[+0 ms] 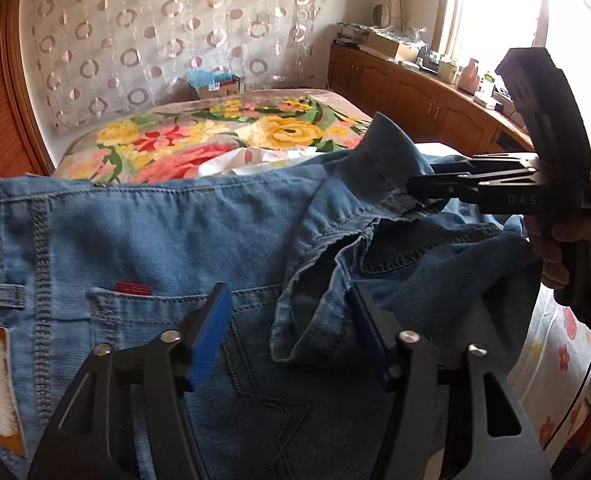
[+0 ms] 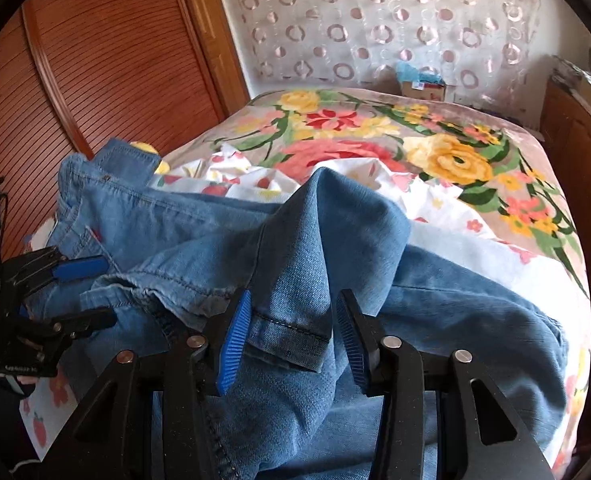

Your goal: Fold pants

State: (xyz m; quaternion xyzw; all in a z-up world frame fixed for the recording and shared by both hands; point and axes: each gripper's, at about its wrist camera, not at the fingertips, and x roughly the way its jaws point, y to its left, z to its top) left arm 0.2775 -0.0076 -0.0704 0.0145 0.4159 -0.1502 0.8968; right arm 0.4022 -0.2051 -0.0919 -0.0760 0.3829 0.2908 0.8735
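Jeans (image 1: 143, 240) lie bunched on the bed (image 2: 475, 152), over a white flowered sheet (image 2: 435, 208), back pocket (image 1: 143, 308) facing up. Left gripper (image 1: 291, 328): jaws about half open, astride a raised fold of hem, with a gap at the left pad, so no grip. Right gripper (image 2: 293, 336): jaws narrow around a lifted leg cuff (image 2: 291, 332); the left pad touches the denim, the right pad stands just clear, so a firm hold cannot be told.
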